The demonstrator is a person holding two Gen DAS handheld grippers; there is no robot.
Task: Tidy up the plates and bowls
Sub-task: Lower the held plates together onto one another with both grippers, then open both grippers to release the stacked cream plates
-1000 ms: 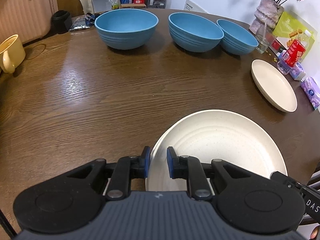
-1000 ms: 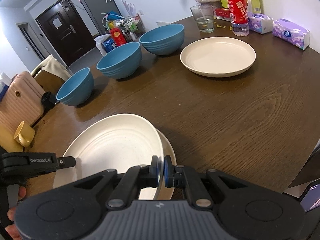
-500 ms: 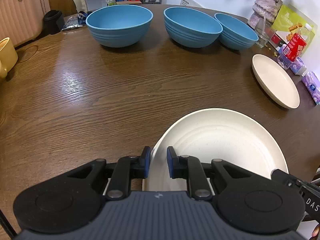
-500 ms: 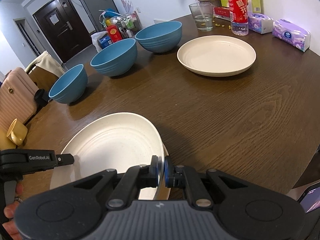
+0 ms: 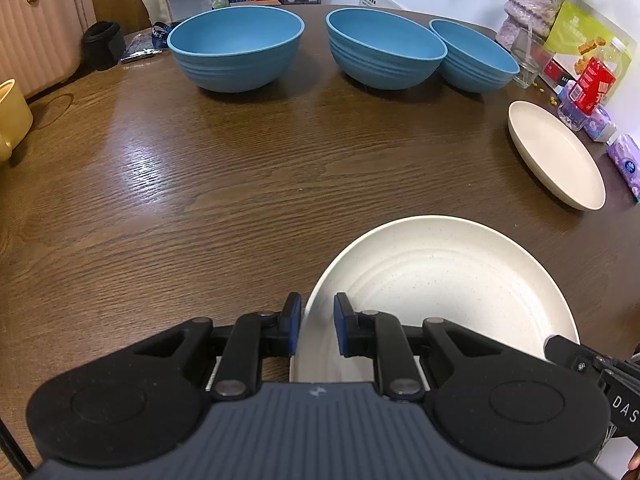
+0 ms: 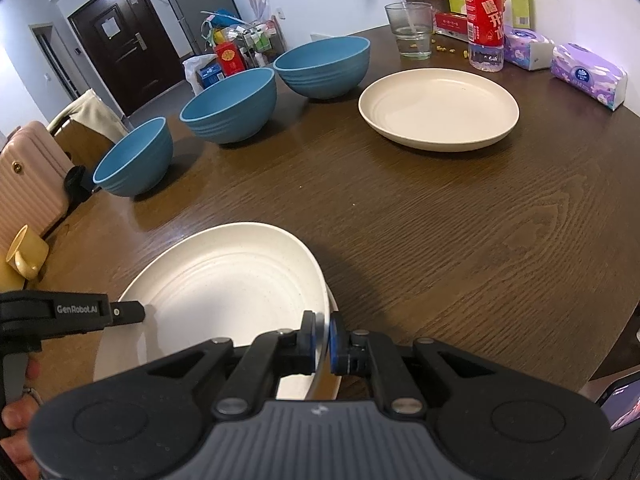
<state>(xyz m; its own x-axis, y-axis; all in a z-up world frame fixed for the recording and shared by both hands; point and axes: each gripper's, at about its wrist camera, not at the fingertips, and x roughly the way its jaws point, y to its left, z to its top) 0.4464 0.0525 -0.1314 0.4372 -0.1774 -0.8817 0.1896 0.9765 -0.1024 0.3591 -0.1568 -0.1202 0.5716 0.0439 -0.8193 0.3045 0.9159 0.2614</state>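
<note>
We've got the left gripper (image 5: 315,330) clamped on the near cream plate's (image 5: 440,280) left rim, the right gripper (image 6: 323,338) pinching its right rim. A second plate peeks out beneath. Farther off sits another cream plate (image 6: 438,108); beyond, three blue bowls (image 5: 384,48) line the wooden table (image 5: 200,184).

Near rim of held plate (image 5: 440,280) hidden under left gripper (image 5: 315,330) body at 6 o'clock. Second plate beneath (image 6: 335,384) shows only as a sliver by right gripper (image 6: 322,338); can't tell whether they touch. Yellow mug (image 5: 12,118) cut at 9 o'clock edge. Phone (image 6: 624,402) cropped at 4 o'clock. Bottle (image 6: 484,26) label unreadable.
</note>
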